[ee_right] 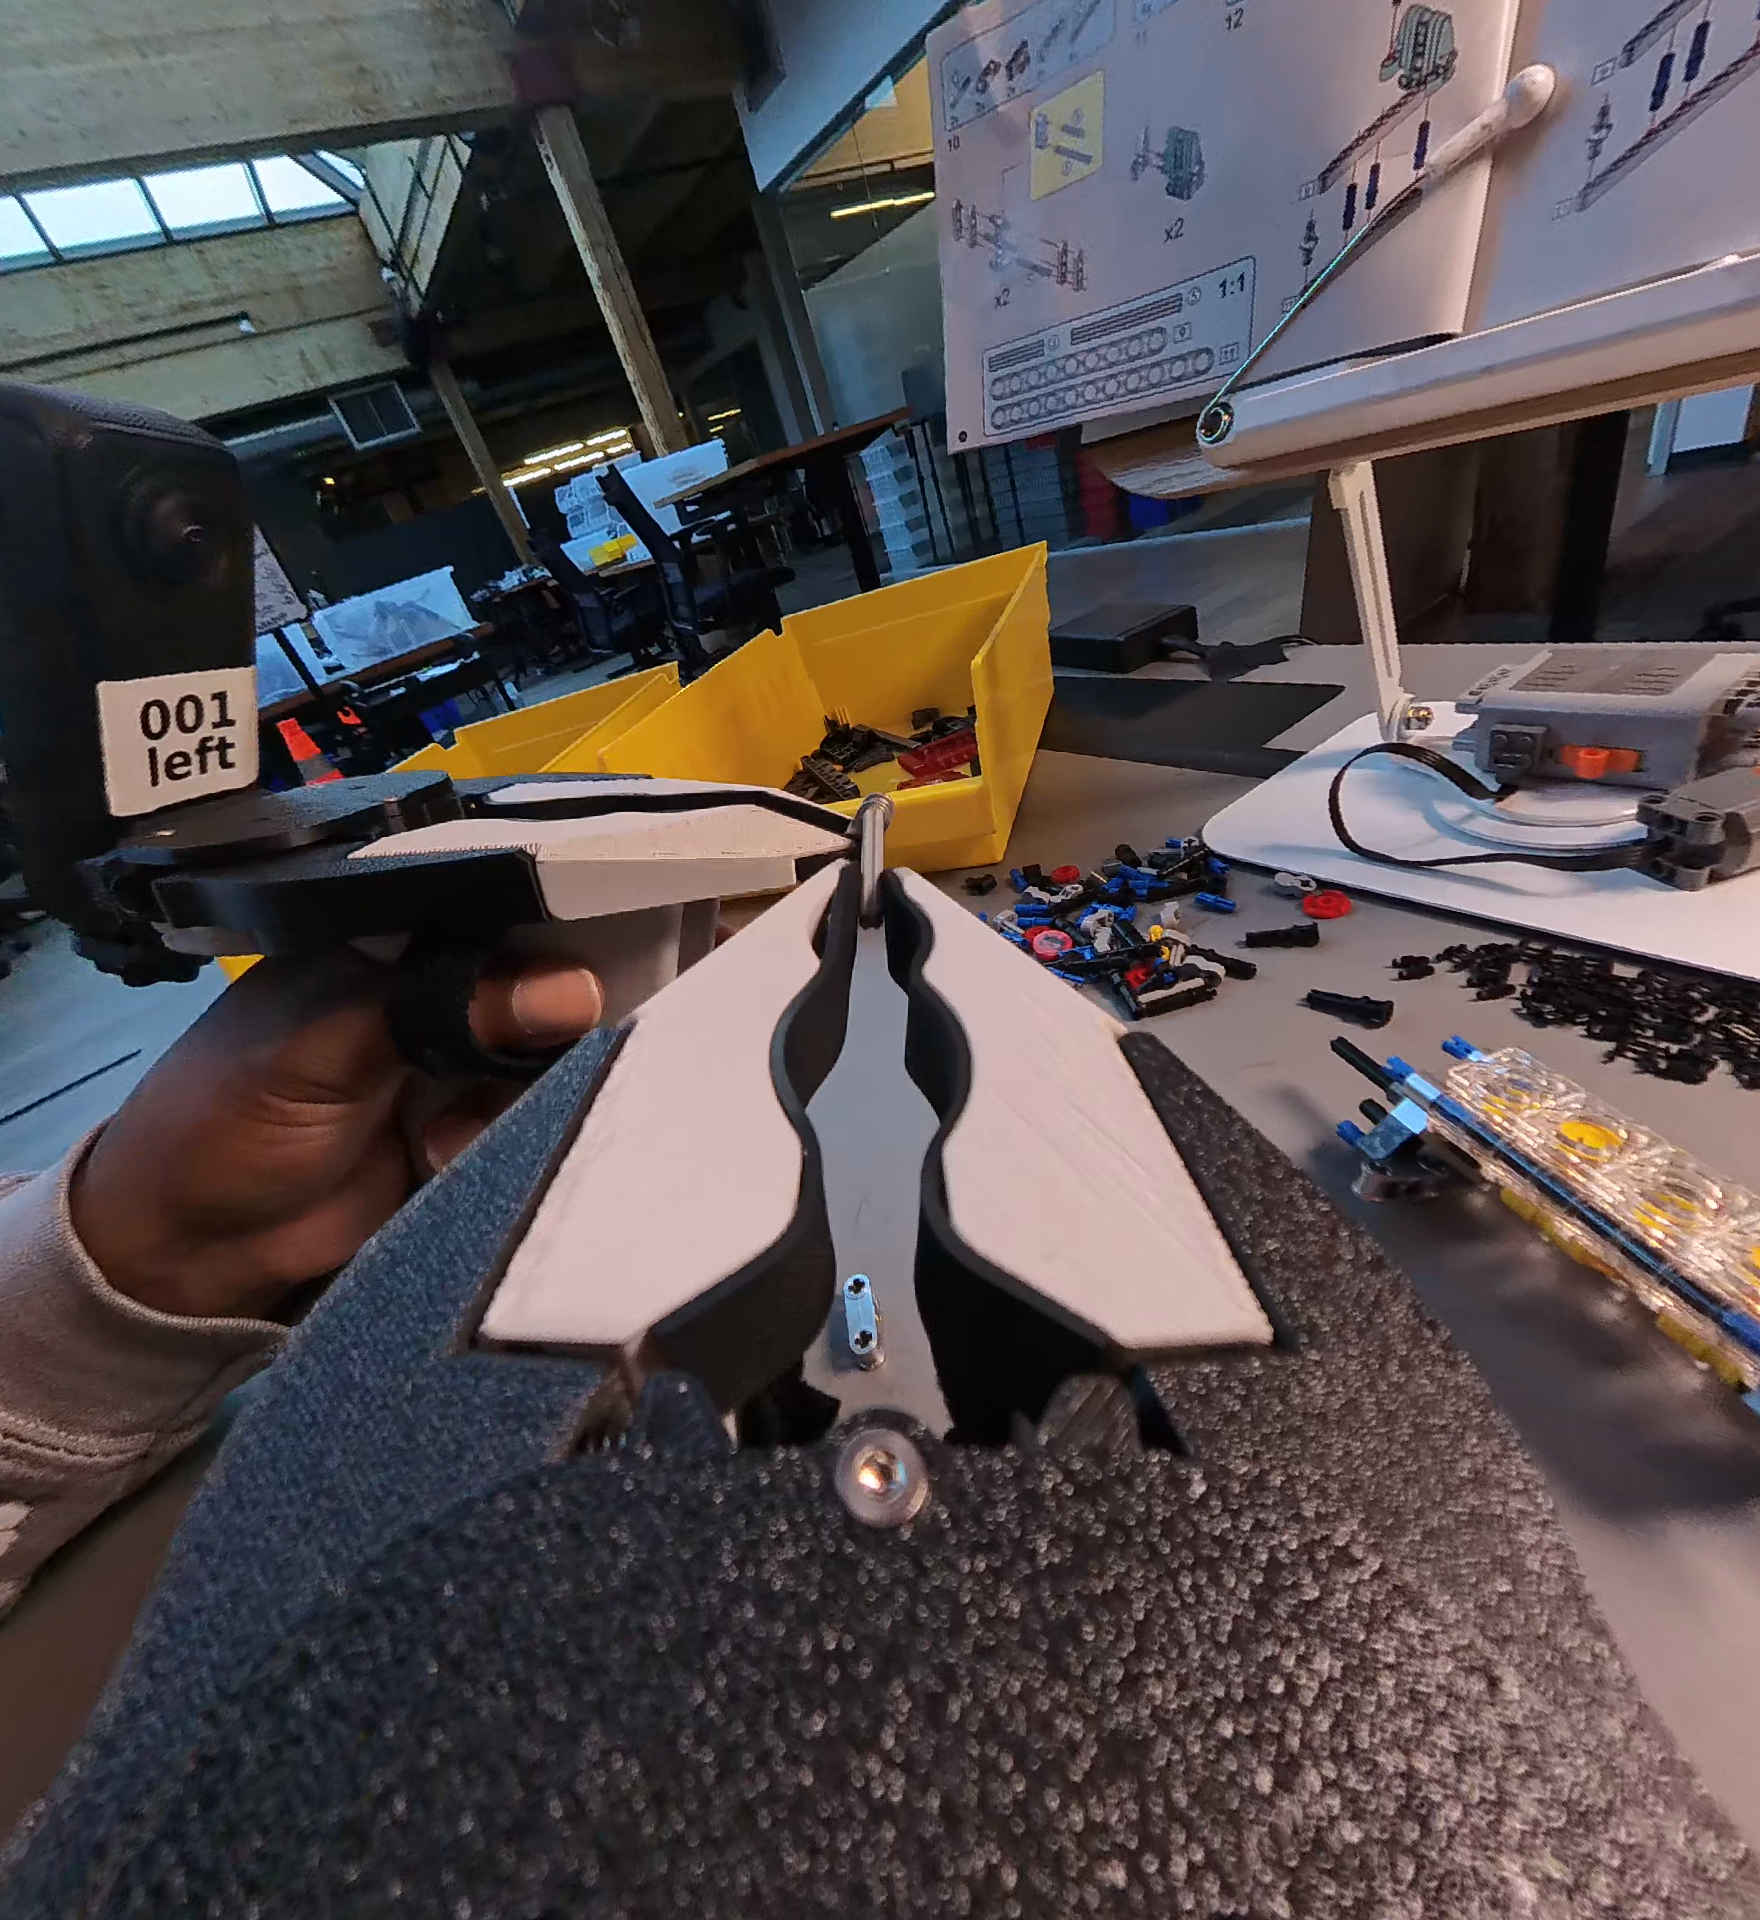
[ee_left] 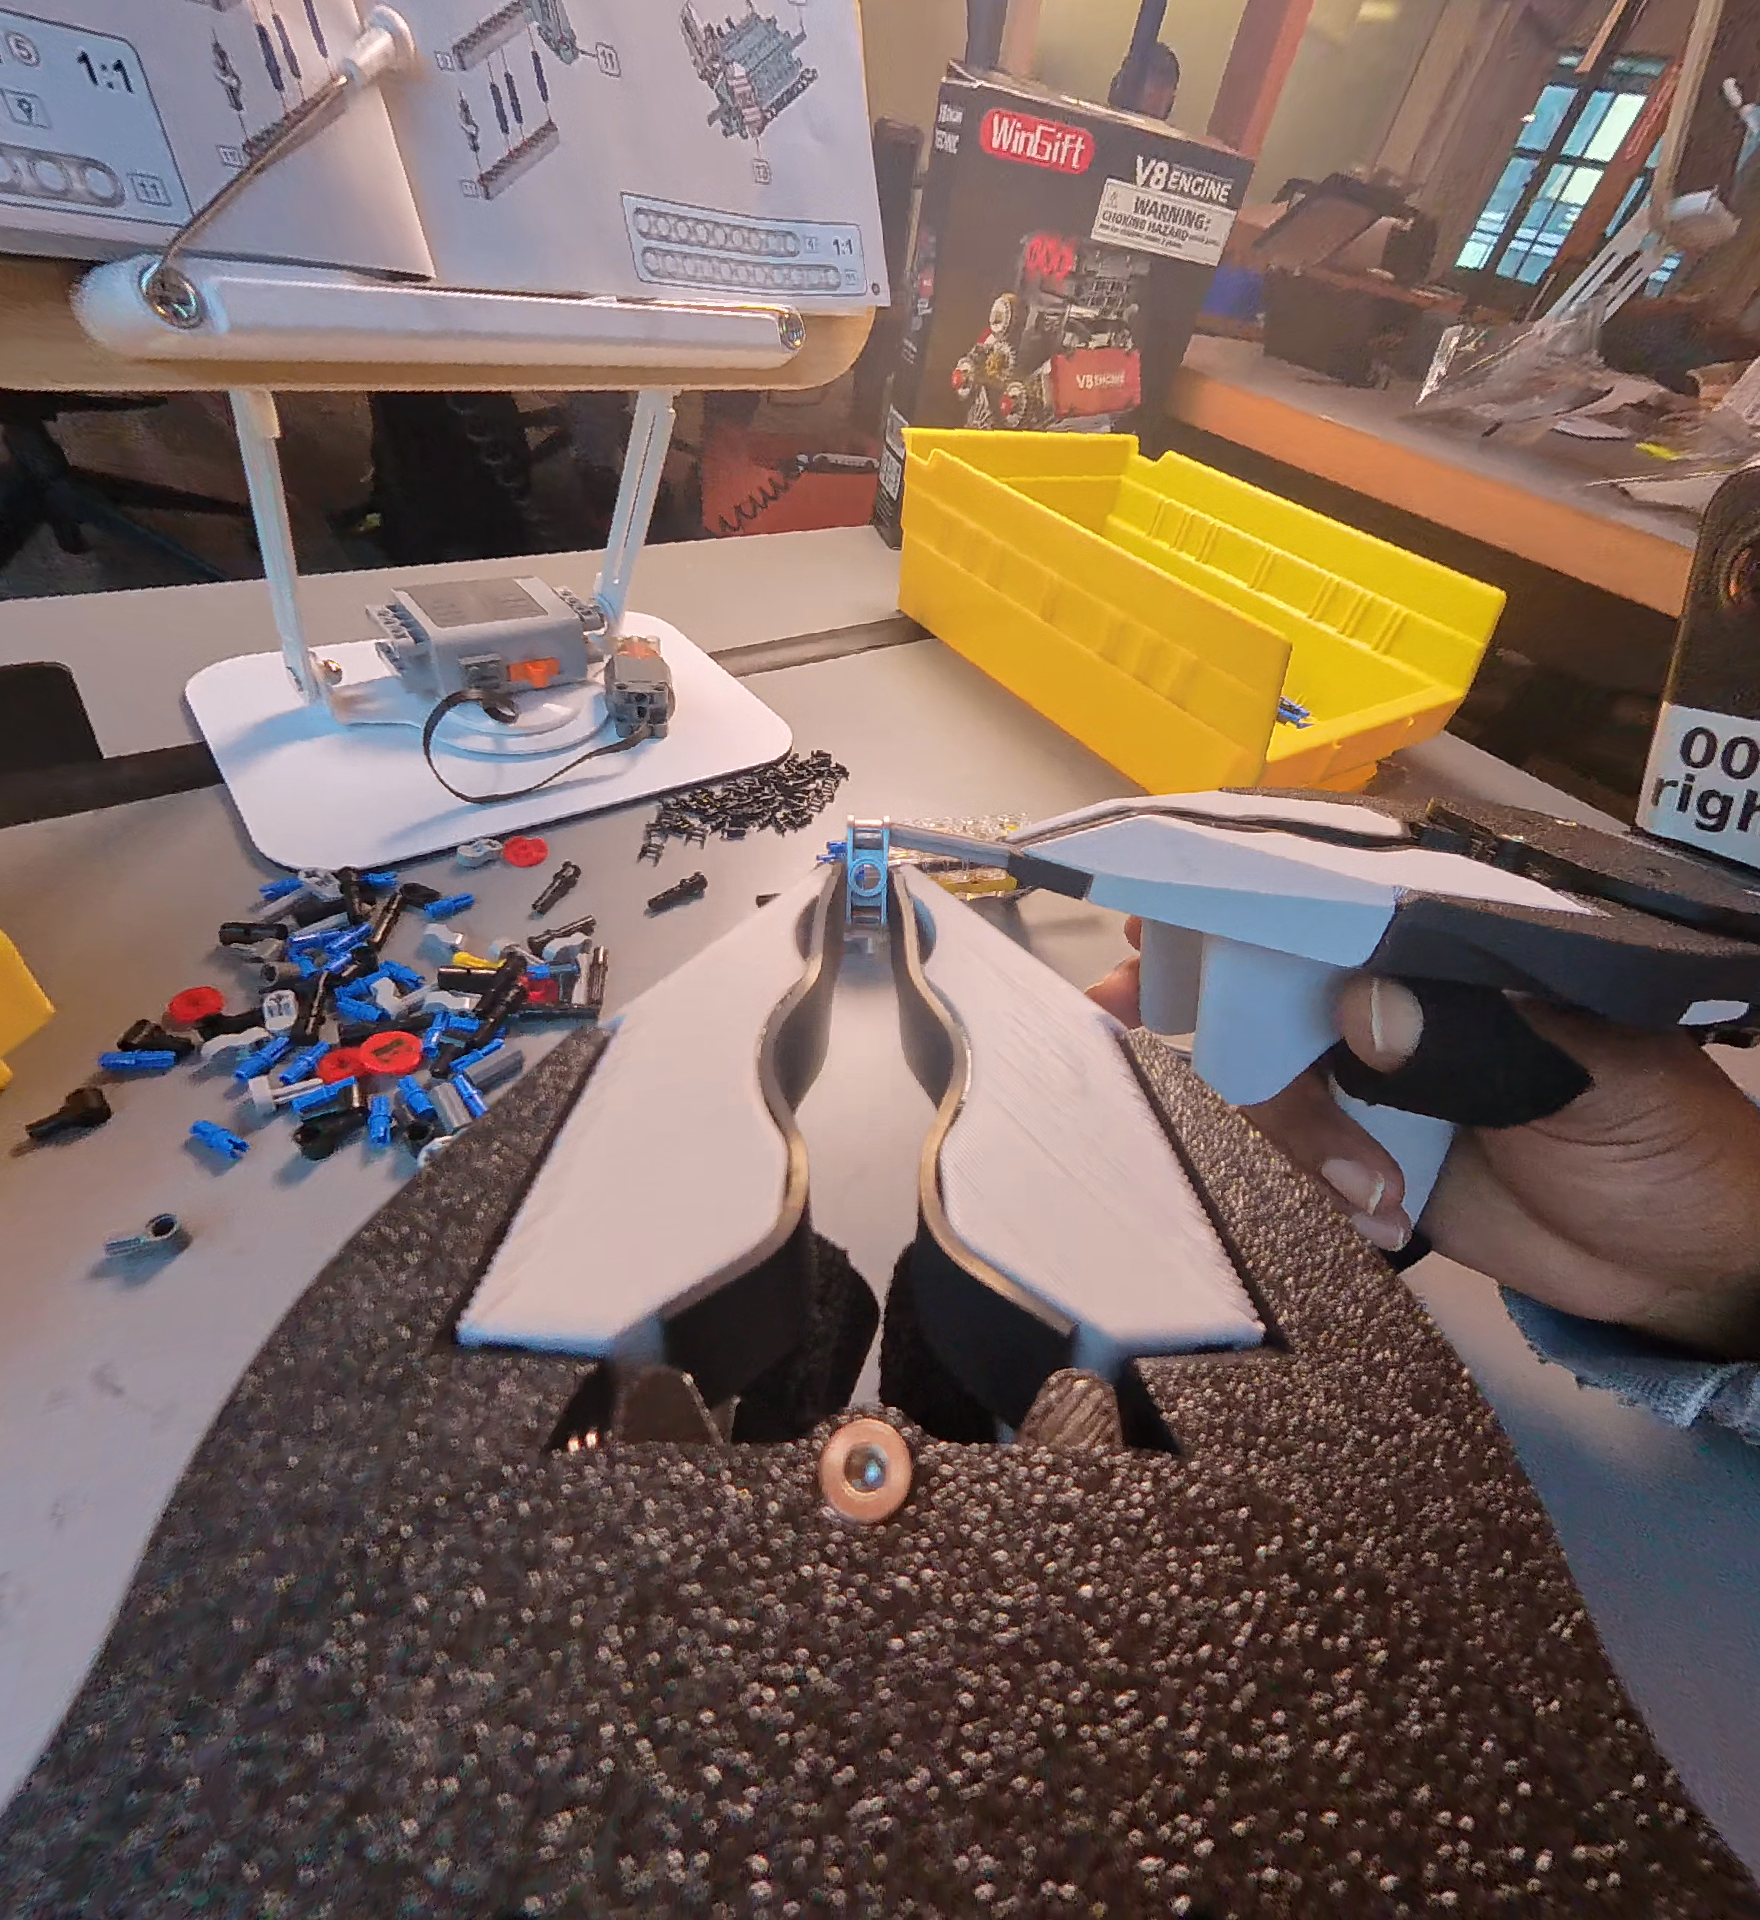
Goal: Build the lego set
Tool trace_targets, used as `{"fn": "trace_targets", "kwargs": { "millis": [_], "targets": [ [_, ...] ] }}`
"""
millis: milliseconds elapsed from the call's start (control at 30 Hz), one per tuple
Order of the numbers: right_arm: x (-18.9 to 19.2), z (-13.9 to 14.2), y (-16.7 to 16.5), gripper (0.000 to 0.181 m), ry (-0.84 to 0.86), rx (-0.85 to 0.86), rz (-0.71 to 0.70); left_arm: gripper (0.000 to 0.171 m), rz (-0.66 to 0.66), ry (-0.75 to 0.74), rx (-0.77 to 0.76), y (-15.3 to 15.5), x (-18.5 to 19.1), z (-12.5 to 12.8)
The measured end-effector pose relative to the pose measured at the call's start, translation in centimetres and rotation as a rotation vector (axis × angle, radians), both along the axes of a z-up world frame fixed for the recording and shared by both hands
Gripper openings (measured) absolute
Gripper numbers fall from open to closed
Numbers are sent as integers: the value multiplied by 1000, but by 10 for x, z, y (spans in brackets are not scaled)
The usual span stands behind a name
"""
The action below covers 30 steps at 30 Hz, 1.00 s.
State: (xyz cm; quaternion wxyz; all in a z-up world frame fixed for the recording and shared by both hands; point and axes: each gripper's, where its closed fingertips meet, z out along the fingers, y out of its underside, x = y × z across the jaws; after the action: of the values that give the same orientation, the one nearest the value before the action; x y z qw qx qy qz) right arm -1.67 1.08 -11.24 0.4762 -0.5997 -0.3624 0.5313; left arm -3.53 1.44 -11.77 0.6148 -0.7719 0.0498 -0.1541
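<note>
Both tongs (ee_left: 868, 883) (ee_right: 871, 883) pinch one small blue-grey piece (ee_left: 865, 868) between them.

Writing that can be read stands on a white sticker (ee_left: 1738, 800) on each black camera (ee_right: 97, 582), on the far black box (ee_left: 1073, 281), and on the clipped instruction sheets (ee_left: 543, 135).

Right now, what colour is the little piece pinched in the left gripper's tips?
Light blue piece, clearest in the left wrist view.
</note>
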Motion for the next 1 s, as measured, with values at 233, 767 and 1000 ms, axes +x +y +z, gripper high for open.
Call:
{"fn": "trace_targets", "kwargs": {
  "millis": [233, 767, 1000],
  "targets": [
    [1, 1, 0, 2, -7, -2, -2, 6, -8, 9, 11, 0, 1, 1],
    [2, 0, -3, 2, -138, 244, -49, 6, -50, 54, -2, -3, 5, -3],
    [3, 1, -3, 2, -120, 252, -39, 6, -64, 50, 2, -5, 6, -1]
  ]
}}
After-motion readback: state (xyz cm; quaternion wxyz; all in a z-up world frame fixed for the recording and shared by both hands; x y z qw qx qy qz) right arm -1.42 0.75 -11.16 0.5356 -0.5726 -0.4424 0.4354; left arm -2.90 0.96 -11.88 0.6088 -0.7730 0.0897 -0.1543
